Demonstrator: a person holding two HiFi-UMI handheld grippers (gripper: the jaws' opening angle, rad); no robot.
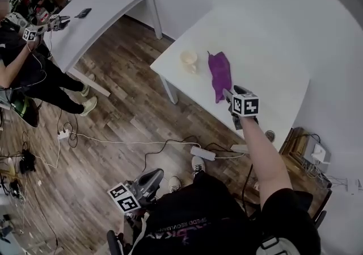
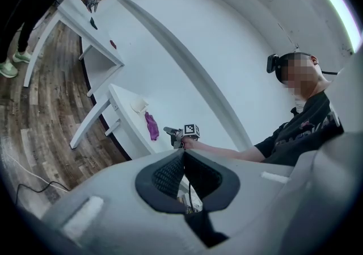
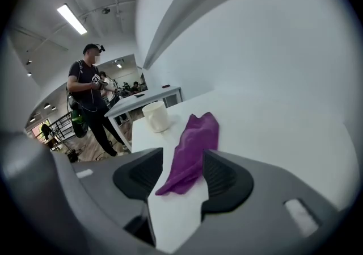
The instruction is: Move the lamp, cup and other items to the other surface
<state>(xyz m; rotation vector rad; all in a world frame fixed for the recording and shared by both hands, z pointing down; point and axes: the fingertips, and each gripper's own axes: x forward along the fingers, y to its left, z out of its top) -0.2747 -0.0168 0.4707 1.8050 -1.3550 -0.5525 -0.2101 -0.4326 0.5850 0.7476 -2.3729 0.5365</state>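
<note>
While the right gripper (image 3: 182, 175) is held over the near edge of the white table (image 1: 266, 49) at centre right of the head view, its jaws stand spread, with the near end of the purple cloth (image 1: 220, 75) lying between them. The pads appear clear of the fabric, though the angle leaves this uncertain. The cup (image 1: 189, 59) stands upright on the same table, just left of the cloth's far end. The left gripper (image 2: 182, 154), at lower left, has its jaw tips pressed together on nothing. A second table (image 1: 108, 9) occupies the upper left.
</note>
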